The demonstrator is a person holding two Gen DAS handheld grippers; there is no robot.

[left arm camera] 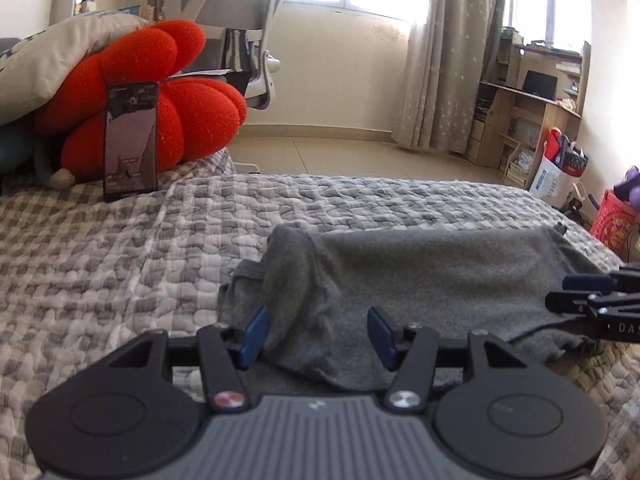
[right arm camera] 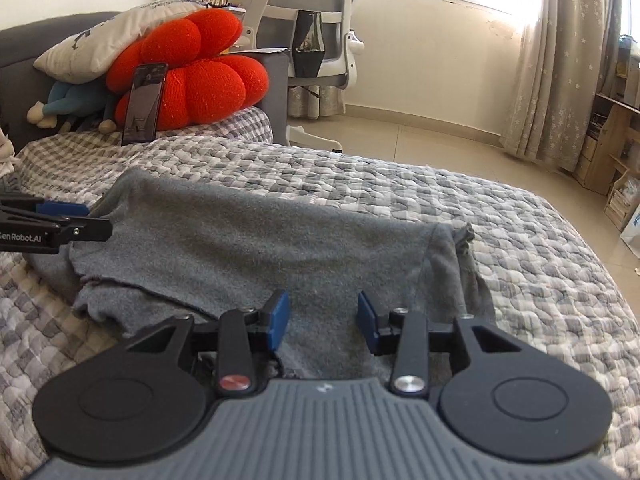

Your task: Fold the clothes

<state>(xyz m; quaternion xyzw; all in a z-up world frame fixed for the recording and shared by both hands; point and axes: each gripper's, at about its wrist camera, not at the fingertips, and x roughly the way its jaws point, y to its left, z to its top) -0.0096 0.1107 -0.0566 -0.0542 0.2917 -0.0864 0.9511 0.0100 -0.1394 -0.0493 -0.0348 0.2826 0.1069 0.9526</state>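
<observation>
Here, a grey garment (left arm camera: 420, 276) of soft, fleecy knit lies folded into a broad, roughly rectangular slab on a bed, one end bunched into loose creases and a thinner raw-edged layer showing along its near side. It rests on a quilted bedspread (left arm camera: 120, 248) printed in a grey-and-white check, its surface puckered into small pillowed cells. At the head of the bed sits a red plush cushion (left arm camera: 160, 92) of fat, rounded lobes, with a dark phone (left arm camera: 131, 140) standing upright against it, a pale printed pillow (right arm camera: 108, 40) stacked above and a blue soft toy (right arm camera: 72, 104) tucked beside. Beyond the bed are a pale tiled floor (left arm camera: 340, 156), a grey-and-white office chair (right arm camera: 316, 20), star-patterned beige curtains (left arm camera: 448, 60) at a bright window, and a wooden desk with shelves (left arm camera: 528, 108). The left gripper (left arm camera: 316, 334), black with blue pads, stands with its jaws apart over the garment's bunched end; cloth lies between the pads, which do not press on it. The right gripper (right arm camera: 323, 320) likewise stands with its jaws apart, somewhat narrower, over the near edge of the garment towards its other end, the grey cloth between its pads but not pinched.
</observation>
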